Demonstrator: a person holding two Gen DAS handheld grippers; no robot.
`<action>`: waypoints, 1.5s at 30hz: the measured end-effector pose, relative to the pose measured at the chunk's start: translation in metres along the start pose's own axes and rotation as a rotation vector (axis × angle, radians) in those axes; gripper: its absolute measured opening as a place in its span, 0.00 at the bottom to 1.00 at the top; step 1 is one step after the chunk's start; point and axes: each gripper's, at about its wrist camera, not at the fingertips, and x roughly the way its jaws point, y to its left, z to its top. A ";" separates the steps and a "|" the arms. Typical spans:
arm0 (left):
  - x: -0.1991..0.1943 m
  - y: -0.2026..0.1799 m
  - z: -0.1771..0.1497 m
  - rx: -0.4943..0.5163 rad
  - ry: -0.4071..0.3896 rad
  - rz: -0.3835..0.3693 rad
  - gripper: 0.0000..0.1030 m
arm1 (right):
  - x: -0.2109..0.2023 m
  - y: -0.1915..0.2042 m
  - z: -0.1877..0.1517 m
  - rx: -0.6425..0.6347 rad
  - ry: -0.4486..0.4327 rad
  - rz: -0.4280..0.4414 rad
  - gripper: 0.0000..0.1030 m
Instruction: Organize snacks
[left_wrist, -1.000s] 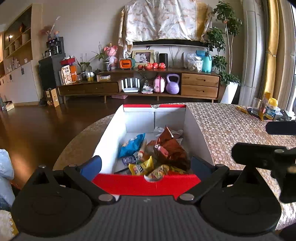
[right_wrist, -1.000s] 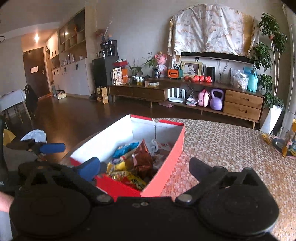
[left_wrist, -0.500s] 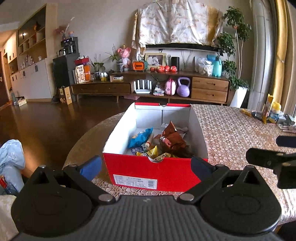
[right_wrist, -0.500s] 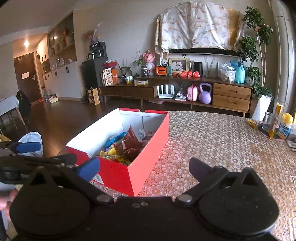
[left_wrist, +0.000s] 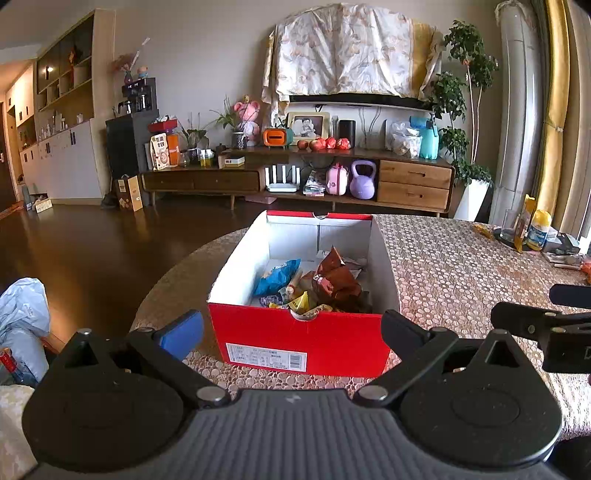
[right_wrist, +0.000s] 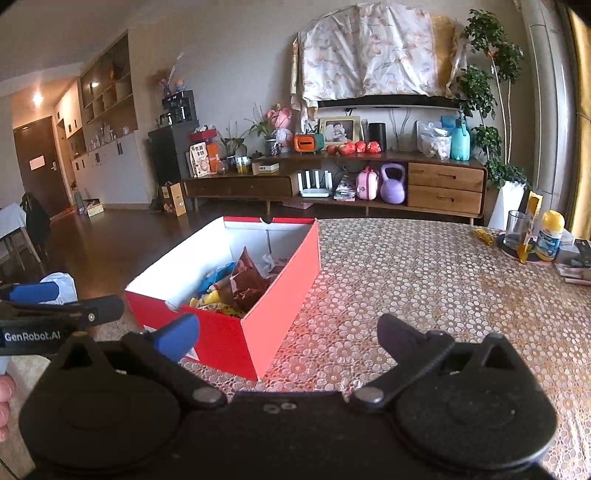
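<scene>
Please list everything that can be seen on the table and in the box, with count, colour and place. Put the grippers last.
box: one, red outside, white inside, open, on the table's left part
blue snack bag: one, blue, in the box, left side
brown snack bag: one, brown, in the box, middle
yellow packets: a few, count unclear, at the box's near wall
table: one, pebble-patterned cover
glass: one, clear, far right of the table
bottle: one, white with yellow cap, beside the glass
left gripper: open, empty, before the box
right gripper: open, empty
</scene>
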 end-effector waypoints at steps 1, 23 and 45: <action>0.000 0.000 -0.001 0.001 0.001 0.000 1.00 | -0.001 0.000 0.000 0.001 -0.001 0.000 1.00; 0.000 -0.002 0.000 0.015 0.006 -0.006 1.00 | -0.002 -0.003 0.001 0.003 -0.001 -0.003 1.00; -0.002 -0.001 -0.002 0.017 0.004 -0.004 1.00 | -0.008 -0.007 0.004 0.007 -0.003 -0.011 1.00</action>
